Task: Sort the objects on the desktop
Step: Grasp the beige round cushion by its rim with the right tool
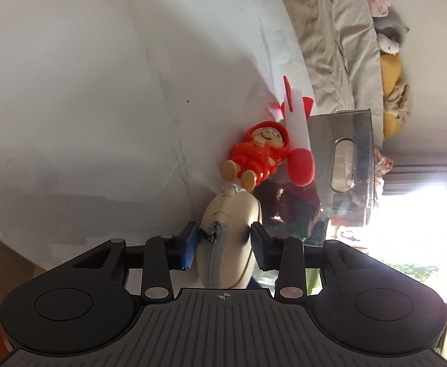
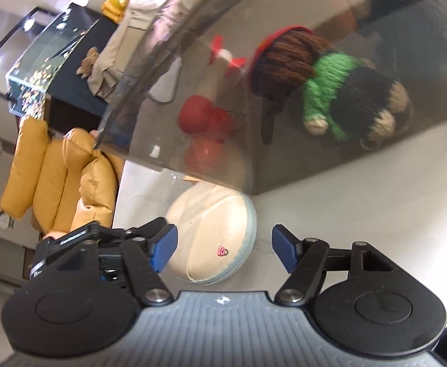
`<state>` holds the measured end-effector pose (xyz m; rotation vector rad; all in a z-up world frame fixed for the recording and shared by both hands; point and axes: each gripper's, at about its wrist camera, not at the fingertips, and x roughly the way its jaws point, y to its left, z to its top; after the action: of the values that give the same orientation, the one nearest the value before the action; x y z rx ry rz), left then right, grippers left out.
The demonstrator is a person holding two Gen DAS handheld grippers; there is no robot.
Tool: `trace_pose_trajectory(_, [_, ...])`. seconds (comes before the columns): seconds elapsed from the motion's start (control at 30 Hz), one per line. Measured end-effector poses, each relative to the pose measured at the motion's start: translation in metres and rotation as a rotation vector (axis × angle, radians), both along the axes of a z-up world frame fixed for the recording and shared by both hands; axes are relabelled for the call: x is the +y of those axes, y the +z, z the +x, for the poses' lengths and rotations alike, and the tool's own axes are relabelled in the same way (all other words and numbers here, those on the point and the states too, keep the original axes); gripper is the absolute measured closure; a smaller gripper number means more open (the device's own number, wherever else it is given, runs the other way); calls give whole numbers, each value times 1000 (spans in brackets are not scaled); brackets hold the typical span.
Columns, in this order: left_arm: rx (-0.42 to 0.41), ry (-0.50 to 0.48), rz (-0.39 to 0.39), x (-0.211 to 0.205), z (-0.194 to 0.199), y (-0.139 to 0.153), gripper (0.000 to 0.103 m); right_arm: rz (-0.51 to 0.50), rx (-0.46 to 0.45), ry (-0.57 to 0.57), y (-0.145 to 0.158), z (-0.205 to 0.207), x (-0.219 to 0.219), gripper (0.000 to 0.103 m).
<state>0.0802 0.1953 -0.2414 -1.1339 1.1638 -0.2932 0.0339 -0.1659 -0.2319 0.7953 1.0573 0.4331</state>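
Gripping cream pouch (image 1: 229,238) with left gripper (image 1: 225,240), pads clenched on its sides beside the clear bin (image 1: 345,168).
Right gripper (image 2: 223,247) gaping, nothing held, pouch just ahead on white table (image 1: 86,91). Red figure (image 1: 257,153) and toy rocket (image 1: 295,131) lean against bin; knitted doll (image 2: 324,91) inside.

Left tongs (image 1: 225,246) — seemingly clamping pouch (image 1: 228,232)

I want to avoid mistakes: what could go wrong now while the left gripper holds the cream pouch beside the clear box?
1. The left gripper pinches the rounded cream pouch by its sides; it might slip.
2. The red figurine lies just ahead and could be knocked.
3. The clear box is close; its wall could block the pouch.
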Motion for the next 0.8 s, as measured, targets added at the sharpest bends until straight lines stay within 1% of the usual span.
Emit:
trace_pose_trajectory(0.07, [-5, 4, -29, 1, 3, 5, 61, 86, 81, -21, -8, 0, -9, 29])
trace_pose_trajectory(0.13, [-12, 4, -47, 0, 6, 10, 57, 197, 173, -49, -20, 2, -14, 29])
trace_pose_trajectory(0.17, [-11, -1, -39, -2, 9, 12, 56, 249, 213, -65, -28, -3, -17, 29])
trace_pose_trajectory(0.23, [-9, -10, -23, -5, 13, 15, 52, 321, 255, -89, -37, 0, -13, 29])
trace_pose_trajectory(0.3, [-2, -13, -21, -7, 15, 15, 51, 351, 285, -103, -43, 3, -6, 29])
trace_pose_trajectory(0.4, [19, -15, -48, -9, 16, 12, 48, 378, 317, -122, -54, 8, 7, 30])
trace_pose_trajectory(0.43, [24, -18, -49, -10, 16, 10, 48, 391, 320, -133, -56, 8, 10, 32])
trace_pose_trajectory(0.47, [29, -21, -51, -11, 16, 8, 48, 404, 322, -145, -57, 8, 12, 32])
trace_pose_trajectory(0.5, [33, -25, -54, -12, 15, 7, 47, 392, 307, -155, -55, 7, 13, 34])
trace_pose_trajectory(0.53, [34, -32, -63, -14, 15, 5, 46, 381, 292, -164, -52, 7, 14, 42])
trace_pose_trajectory(0.57, [35, -39, -71, -16, 15, 4, 46, 362, 254, -162, -47, 7, 13, 45])
trace_pose_trajectory(0.6, [35, -45, -79, -18, 15, 2, 43, 341, 220, -150, -41, 7, 12, 49])
trace_pose_trajectory(0.63, [32, -50, -80, -20, 15, 1, 39, 324, 195, -143, -36, 7, 11, 50])
trace_pose_trajectory(0.7, [31, -48, -65, -24, 16, 0, 36, 320, 174, -127, -29, 8, 7, 51])
trace_pose_trajectory(0.77, [35, -40, -55, -27, 18, -2, 38, 324, 160, -112, -24, 11, 7, 51])
trace_pose_trajectory(0.8, [37, -36, -59, -28, 19, -3, 46, 315, 156, -106, -23, 12, 8, 51])
